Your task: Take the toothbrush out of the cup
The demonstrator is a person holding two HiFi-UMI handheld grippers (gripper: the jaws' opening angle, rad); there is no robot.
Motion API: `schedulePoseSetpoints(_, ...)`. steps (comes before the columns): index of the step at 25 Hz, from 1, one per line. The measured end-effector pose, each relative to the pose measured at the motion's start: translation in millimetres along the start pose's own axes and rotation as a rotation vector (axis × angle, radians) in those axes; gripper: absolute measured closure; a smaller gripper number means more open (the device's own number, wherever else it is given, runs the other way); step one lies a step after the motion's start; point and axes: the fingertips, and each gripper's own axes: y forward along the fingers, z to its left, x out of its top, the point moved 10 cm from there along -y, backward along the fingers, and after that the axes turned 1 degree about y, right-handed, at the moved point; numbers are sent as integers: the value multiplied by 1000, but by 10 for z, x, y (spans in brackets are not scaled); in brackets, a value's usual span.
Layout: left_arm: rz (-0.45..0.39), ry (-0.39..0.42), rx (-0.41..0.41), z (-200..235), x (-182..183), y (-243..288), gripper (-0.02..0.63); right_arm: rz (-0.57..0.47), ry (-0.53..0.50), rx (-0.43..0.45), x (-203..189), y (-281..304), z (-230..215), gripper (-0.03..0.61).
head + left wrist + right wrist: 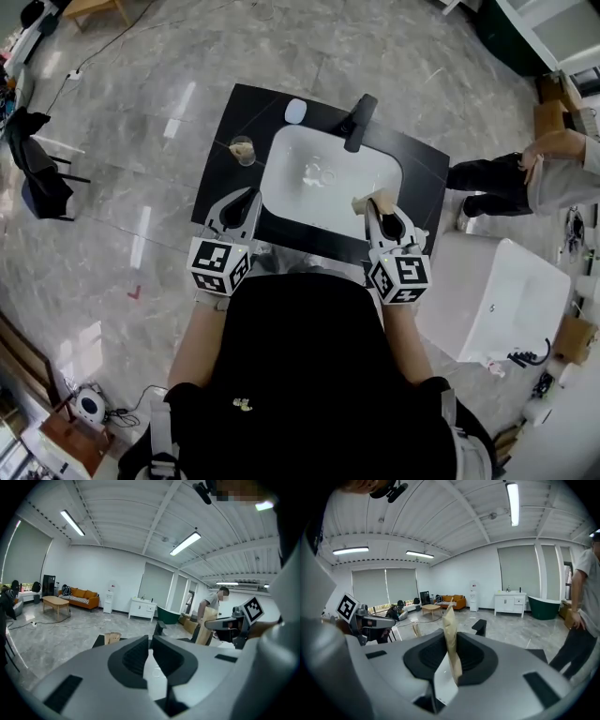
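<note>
Half done prob: pinching pale tan flat toothbrush (451, 634) in right gripper (380, 208), jaws narrow, holding it at white sink (300, 159) edge, well clear of clear glass cup (243, 150) on black counter (217, 164). Hanging left gripper (246, 199) closed tight & empty, outta the way.

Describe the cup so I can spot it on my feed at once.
Find the black counter with the white basin sunk in it. The cup stands on the black surface just off the basin's left edge, ahead of the left claw. It is the only clear, round vessel there, with something pale tan inside; the white oval and black tap sit farther back.
</note>
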Motion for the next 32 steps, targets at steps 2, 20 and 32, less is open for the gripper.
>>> schedulePoseSetpoints(2, 2, 11, 27, 61, -25, -22, 588, 4, -9, 23, 1, 43, 58, 503)
schedulePoseSetpoints(20, 64, 27, 135, 803, -278, 444, 444, 70, 13, -77, -79, 3, 117, 503)
schedulePoseSetpoints(32, 90, 49, 93, 1080, -315, 907, 420, 95, 49, -236, -140, -165, 53, 503)
